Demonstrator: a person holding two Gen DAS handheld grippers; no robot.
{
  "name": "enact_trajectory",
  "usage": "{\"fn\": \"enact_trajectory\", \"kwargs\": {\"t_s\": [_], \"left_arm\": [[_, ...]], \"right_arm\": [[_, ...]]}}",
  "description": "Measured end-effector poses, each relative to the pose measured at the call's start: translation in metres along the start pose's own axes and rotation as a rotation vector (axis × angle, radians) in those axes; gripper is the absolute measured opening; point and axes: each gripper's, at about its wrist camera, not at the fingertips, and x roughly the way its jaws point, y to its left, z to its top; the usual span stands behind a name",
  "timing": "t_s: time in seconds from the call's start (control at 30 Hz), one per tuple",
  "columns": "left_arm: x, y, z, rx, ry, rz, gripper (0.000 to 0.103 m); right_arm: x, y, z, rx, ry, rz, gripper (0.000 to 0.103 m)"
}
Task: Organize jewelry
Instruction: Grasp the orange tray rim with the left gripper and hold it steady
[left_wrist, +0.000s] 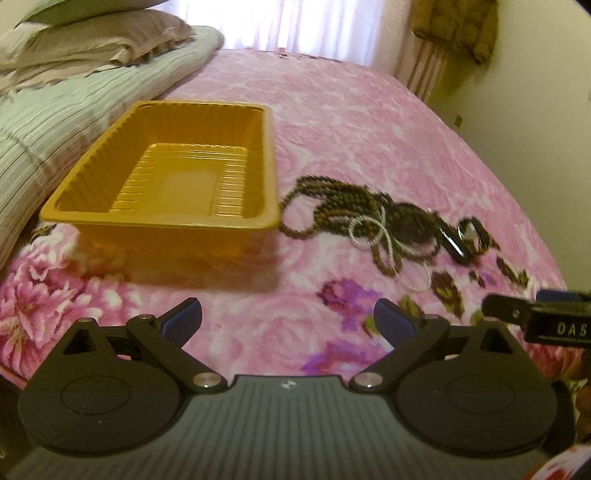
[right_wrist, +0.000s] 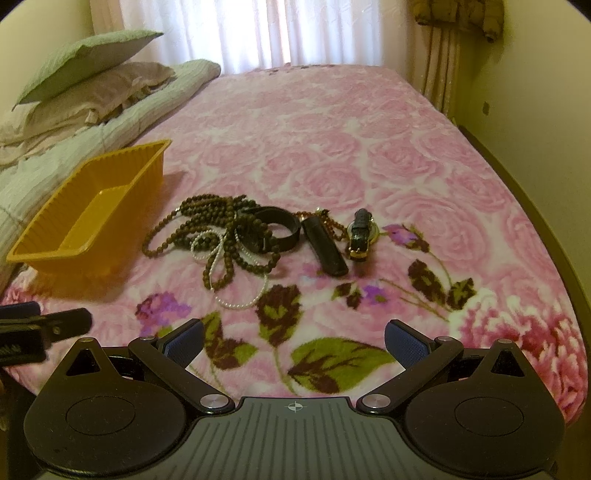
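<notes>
Jewelry pile (right_wrist: 240, 236) well ahead of right claw (right_wrist: 294, 341), both claws spread, empty, tray (right_wrist: 55, 251) left.

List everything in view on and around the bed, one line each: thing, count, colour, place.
Tray: one, orange, empty, on the blanket's left side beside the folded bedding.
Bead necklaces: a tangled heap, count unclear, brown, right of the tray.
Pearl strand: one, white, looped through the brown beads, trailing toward the cameras.
Watch with round strap: one, dark, at the heap's right edge.
Flat strap or case: one, black, right of that watch; identity unclear.
Gold-cased watch: one, black strap, farthest right.
Blanket: one, pink, floral, covering the bed.
Pillows: two, green and mauve, far left.
Curtains: white sheer, behind the bed.
Left gripper: black, blue pads, jaws open, empty.
Right gripper: same, jaws open, empty.
</notes>
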Motion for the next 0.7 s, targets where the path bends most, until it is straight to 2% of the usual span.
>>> {"fn": "enact_trajectory", "kwargs": {"t_s": [0.1, 0.23, 0.33, 0.47, 0.7], "left_arm": [[-0.004, 0.025, 0.004, -0.082, -0.024, -0.018, 0.098], [-0.011, 0.070, 0.014, -0.187, -0.065, -0.025, 0.092], [-0.016, 0.101, 0.023, -0.214, -0.106, 0.017, 0.086], [-0.019, 0.143, 0.035, -0.235, -0.175, 0.037, 0.084], [0.009, 0.194, 0.051, -0.283, -0.168, 0.044, 0.052]], "right_arm": [[0.000, -0.002, 0.000, 0.010, -0.016, 0.004, 0.103], [0.002, -0.002, 0.003, 0.019, -0.026, 0.009, 0.103], [0.003, 0.001, 0.004, 0.020, -0.030, 0.012, 0.103], [0.005, 0.007, 0.006, 0.010, -0.033, 0.015, 0.103], [0.013, 0.015, 0.009, -0.011, -0.020, 0.003, 0.103]]}}
